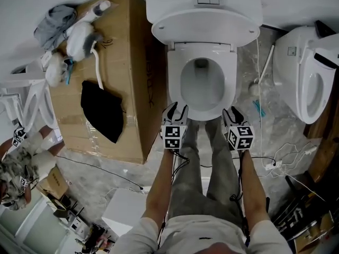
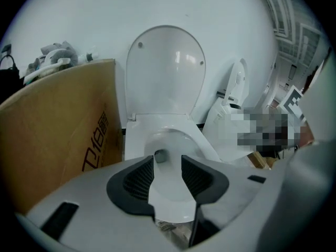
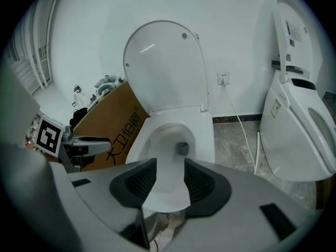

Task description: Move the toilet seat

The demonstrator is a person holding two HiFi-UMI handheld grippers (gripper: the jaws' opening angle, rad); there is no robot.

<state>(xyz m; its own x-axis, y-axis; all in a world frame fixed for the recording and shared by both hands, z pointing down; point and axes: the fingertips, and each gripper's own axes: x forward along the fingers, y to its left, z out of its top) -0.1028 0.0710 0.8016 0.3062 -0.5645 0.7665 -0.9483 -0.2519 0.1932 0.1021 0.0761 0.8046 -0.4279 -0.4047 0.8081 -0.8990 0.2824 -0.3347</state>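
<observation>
A white toilet (image 1: pixel 202 83) stands straight ahead, its lid (image 1: pixel 204 21) raised against the tank. The flat seat ring (image 1: pixel 231 70) lies down on the bowl. My left gripper (image 1: pixel 175 109) hangs just off the bowl's front left rim and my right gripper (image 1: pixel 233 113) just off its front right rim; neither touches the toilet. In the left gripper view the left gripper (image 2: pixel 168 175) is slightly open with nothing between the pads, and the upright lid (image 2: pixel 165 70) shows beyond. The right gripper (image 3: pixel 170 180) is likewise slightly open and empty, facing the lid (image 3: pixel 165 67).
A large cardboard box (image 1: pixel 114 52) stands close on the toilet's left, with a black cloth (image 1: pixel 103 110) and soft toys on top. A second toilet (image 1: pixel 310 73) stands at the right. Cables (image 1: pixel 280 160) trail over the floor at the right. The person's legs stand before the bowl.
</observation>
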